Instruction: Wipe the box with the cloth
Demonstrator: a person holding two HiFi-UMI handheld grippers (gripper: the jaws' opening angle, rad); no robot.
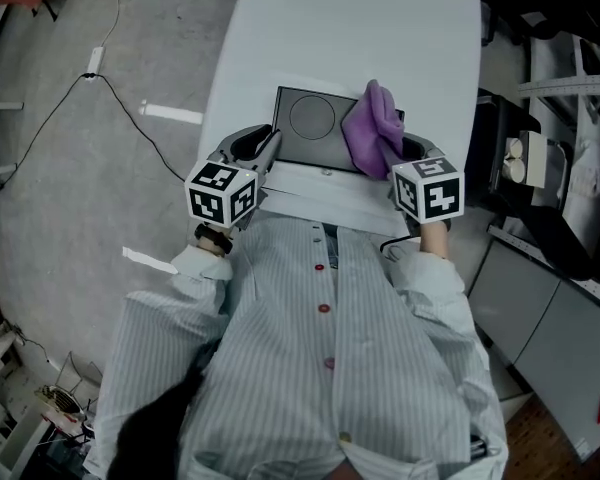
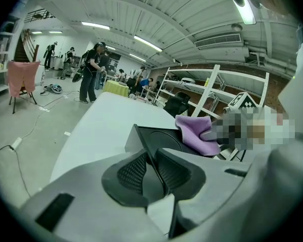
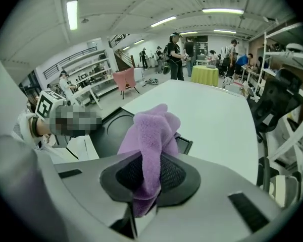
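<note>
Left tongs (image 2: 149, 155) are seen closed to a narrow slit on the box (image 2: 159, 137), whose thin dark edge runs down between the 2 ribbed pads. In the head view the same tongs (image 1: 263, 150) sit at the box's left edge. Right tongs (image 3: 150, 160) are clamped on the cloth (image 3: 150, 130), a purple fleecy bunch that is pinched low between the pads and stands up beyond the tips. From above, the right tongs (image 1: 404, 154) are placed at the box's right side, and the cloth (image 1: 372, 126) is bunched over the right part of the top of the box (image 1: 308, 120). Whether the cloth is pressed on the surface or held just off it cannot be settled from these views. The box is flat and dark, with a circle marked on its top, and is set on the white counter (image 1: 330, 38) near the edge closest to the person.

The step in hand is judged to be the wipe itself, at or near its start: the box is steadied at 1 side and the cloth is presented at the other. For the next move, the cloth would need to be pushed down flat and drawn leftward across the top, over the circle. The left hold should be firm so that the box is not dragged along the counter.
</note>
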